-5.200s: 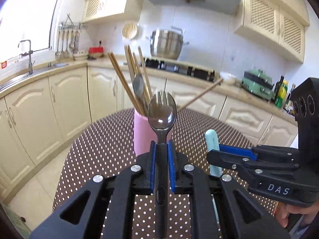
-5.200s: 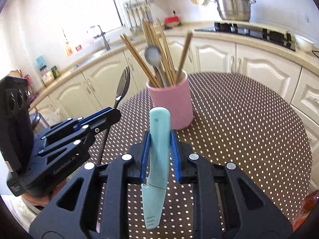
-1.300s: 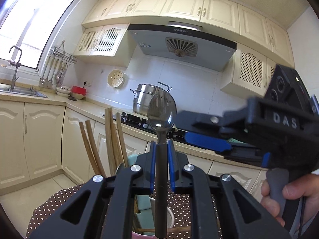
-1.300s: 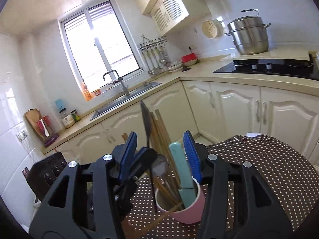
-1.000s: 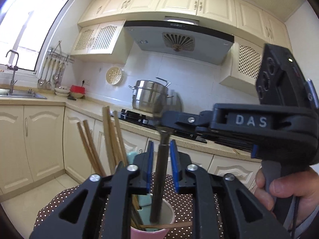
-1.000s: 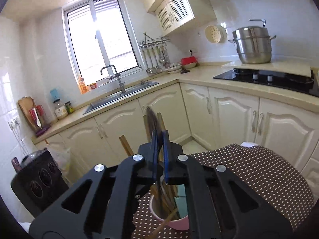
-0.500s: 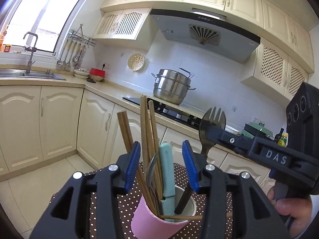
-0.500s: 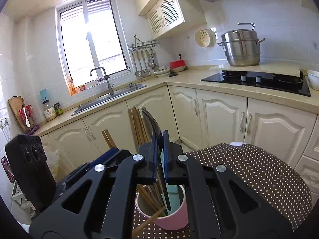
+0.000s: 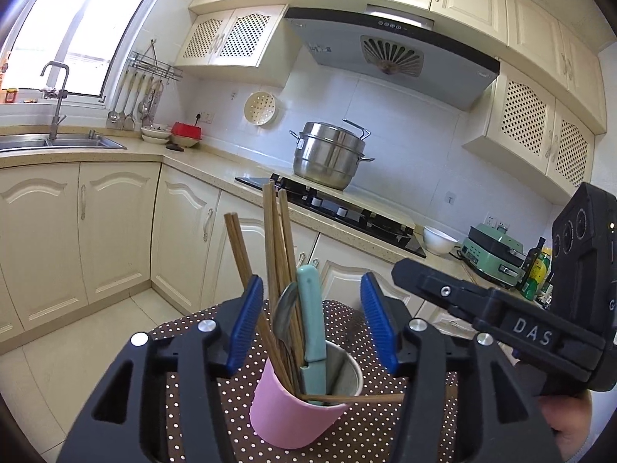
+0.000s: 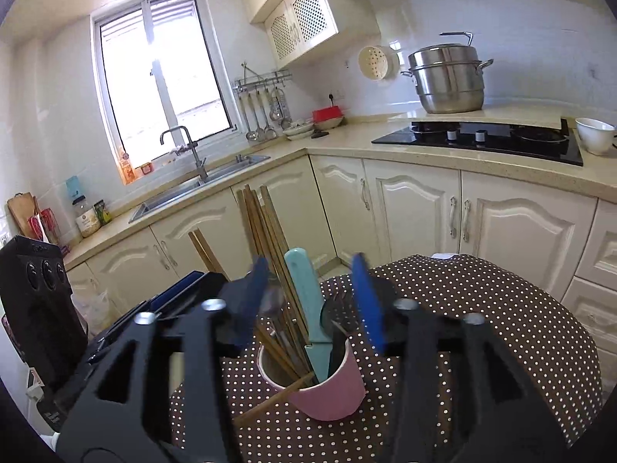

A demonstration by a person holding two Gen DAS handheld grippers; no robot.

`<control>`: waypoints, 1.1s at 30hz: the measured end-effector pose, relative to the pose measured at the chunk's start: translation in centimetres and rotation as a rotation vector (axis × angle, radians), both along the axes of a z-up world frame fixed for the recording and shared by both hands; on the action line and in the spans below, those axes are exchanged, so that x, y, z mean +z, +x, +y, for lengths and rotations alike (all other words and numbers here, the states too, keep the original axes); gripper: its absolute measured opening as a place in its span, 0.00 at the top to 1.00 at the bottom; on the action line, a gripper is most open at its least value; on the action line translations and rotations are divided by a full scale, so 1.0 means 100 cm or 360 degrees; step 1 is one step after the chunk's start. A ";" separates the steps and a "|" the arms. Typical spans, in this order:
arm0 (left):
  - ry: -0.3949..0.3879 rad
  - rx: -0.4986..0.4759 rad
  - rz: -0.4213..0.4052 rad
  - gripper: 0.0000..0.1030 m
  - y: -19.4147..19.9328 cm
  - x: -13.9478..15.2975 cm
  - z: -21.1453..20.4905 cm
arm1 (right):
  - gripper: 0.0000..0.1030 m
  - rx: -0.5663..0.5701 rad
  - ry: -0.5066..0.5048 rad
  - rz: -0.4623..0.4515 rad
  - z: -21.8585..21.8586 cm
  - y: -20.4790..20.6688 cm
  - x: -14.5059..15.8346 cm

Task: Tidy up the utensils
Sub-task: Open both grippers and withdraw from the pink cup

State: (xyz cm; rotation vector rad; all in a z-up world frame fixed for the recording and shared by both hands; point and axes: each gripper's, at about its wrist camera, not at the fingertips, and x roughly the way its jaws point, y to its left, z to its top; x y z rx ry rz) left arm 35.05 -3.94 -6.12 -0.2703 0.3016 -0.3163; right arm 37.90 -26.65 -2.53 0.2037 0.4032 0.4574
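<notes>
Hovering wide open and empty, both the left gripper and right gripper are risking tipping the crowded cup, sitting lower centre on the surface.

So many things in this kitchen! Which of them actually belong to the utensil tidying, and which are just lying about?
Part of the job: pink cup, teal knife, wooden chopsticks, spoon, both open grippers.

Just about: steel steamer pot, white bowl, hanging ladles, green appliance.

Walls: white glossy tiles.
Cabinets: cream panelled wooden doors.
Window: bright daylit window above steel sink.
Floor: pale tiles.
</notes>
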 end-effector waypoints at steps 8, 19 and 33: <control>0.0097 0.0085 -0.0025 0.46 -0.030 0.018 0.001 | 0.53 -0.0016 0.0025 -0.0034 -0.007 -0.026 0.015; 0.0184 0.0105 -0.0042 0.39 -0.091 0.044 -0.002 | 0.48 -0.0111 -0.0014 -0.0089 -0.012 -0.086 0.028; 0.0343 0.0237 -0.0042 0.34 -0.178 0.065 -0.002 | 0.34 -0.0253 -0.0140 -0.0276 -0.006 -0.196 0.040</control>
